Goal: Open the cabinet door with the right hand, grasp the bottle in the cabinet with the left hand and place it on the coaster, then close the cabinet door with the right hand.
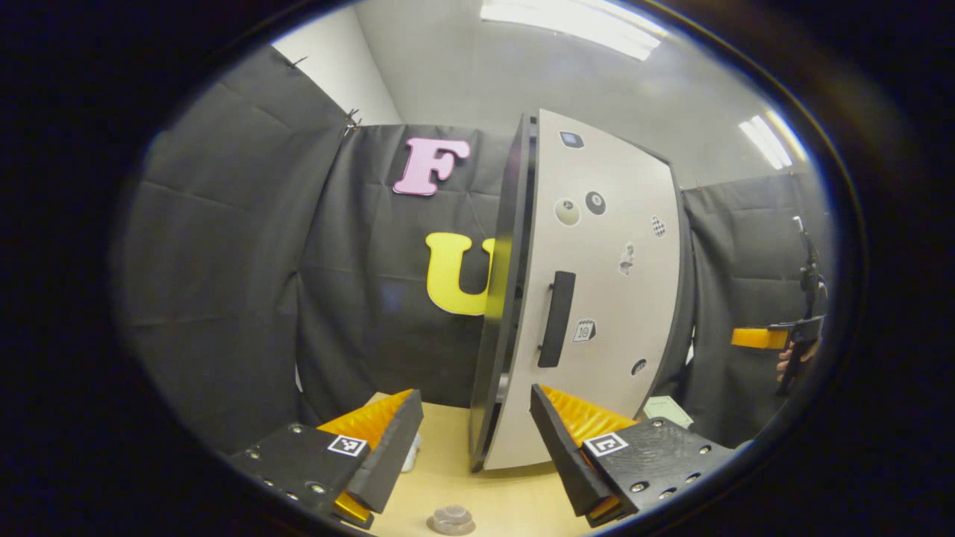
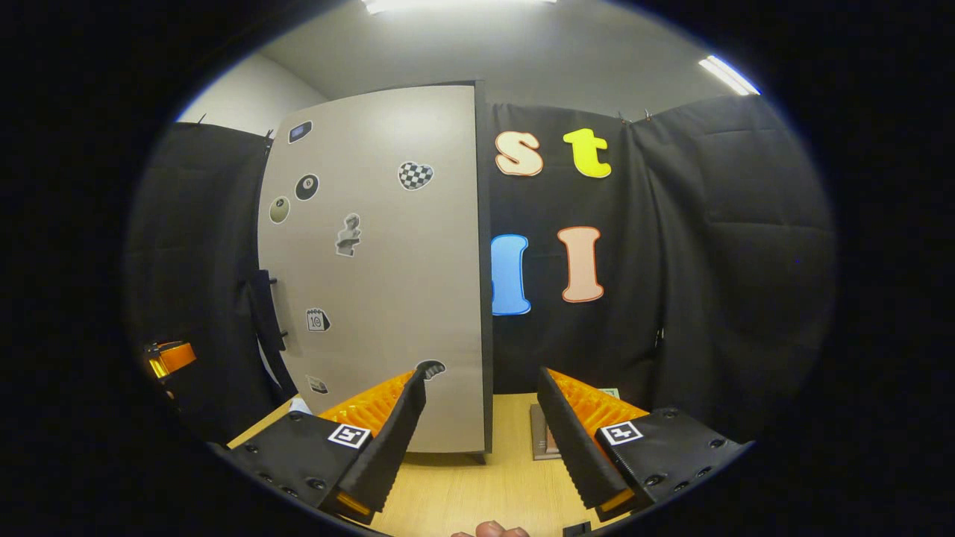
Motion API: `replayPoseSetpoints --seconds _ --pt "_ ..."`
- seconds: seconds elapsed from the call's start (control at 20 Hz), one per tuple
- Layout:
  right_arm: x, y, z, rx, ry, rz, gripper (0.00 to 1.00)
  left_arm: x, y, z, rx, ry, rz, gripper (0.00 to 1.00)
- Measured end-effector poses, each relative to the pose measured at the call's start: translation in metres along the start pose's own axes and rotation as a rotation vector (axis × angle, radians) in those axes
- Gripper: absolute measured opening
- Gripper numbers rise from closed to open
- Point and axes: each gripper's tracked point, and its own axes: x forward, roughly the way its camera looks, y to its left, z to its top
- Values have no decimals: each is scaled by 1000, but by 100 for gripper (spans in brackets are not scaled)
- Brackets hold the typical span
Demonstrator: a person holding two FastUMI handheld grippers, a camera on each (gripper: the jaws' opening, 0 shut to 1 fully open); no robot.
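Note:
The cabinet (image 1: 501,298) stands on the wooden table (image 1: 515,500), its grey stickered door (image 1: 612,283) lying against the black body; the black handle (image 1: 556,319) is free. My left gripper (image 1: 475,394) is open just in front of the door's handle edge, holding nothing. A small clear round object (image 1: 450,520) sits on the table below it, and something white (image 1: 409,453) peeks out behind my left finger; I cannot tell what either is. My right gripper (image 2: 482,375) is open before the door's (image 2: 380,268) hinge side, apart from the handle (image 2: 265,309). It appears far right (image 1: 761,338).
A flat square stack (image 2: 541,432) and a greenish card (image 2: 608,391) lie on the table (image 2: 462,492) right of the cabinet. The card (image 1: 668,410) also lies beside the cabinet in the left gripper view. A hand (image 1: 785,364) holds the right gripper. Black cloth walls close in behind.

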Motion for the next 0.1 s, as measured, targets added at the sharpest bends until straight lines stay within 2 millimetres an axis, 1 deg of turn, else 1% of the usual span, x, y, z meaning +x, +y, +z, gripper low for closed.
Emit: replayPoseSetpoints --seconds 0.1 --pt "0 -3 -1 7 0 -9 96 1 -2 4 10 -10 1 88"
